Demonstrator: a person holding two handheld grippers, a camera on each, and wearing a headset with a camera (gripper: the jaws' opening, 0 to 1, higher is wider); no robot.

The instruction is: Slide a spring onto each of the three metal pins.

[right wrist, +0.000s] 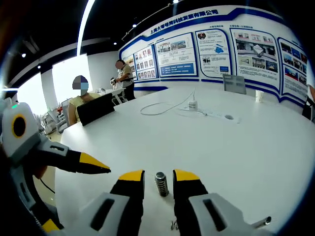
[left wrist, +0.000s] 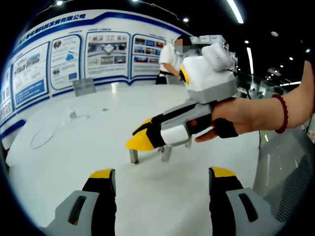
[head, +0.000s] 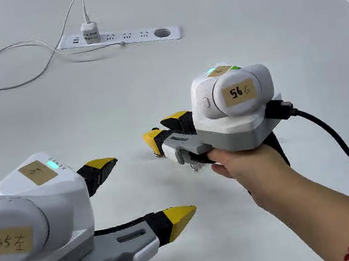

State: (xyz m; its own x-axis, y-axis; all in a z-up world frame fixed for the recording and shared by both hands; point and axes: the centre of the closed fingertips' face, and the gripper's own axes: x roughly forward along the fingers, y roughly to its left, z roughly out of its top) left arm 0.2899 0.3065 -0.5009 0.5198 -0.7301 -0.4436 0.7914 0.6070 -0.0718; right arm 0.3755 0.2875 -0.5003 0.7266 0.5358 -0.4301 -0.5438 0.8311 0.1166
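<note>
1. The left gripper point(left wrist: 162, 173) is at the bottom. Its two yellow-tipped jaws are far apart, with nothing between them.
2. The right gripper point(left wrist: 140, 141) comes in from the right, held by a hand point(left wrist: 231, 118) with a red bead bracelet point(left wrist: 282, 114).
3. A little spring point(left wrist: 133, 156) stands upright on the white surface point(left wrist: 74, 167), just under the right gripper's yellow tip.
4. A small metal piece point(left wrist: 166, 153) stands near the spring.
5. A white cable point(left wrist: 47, 133) lies far back on the left.
6. A person point(left wrist: 172, 56) stands by a wall of posters point(left wrist: 103, 51).
</note>
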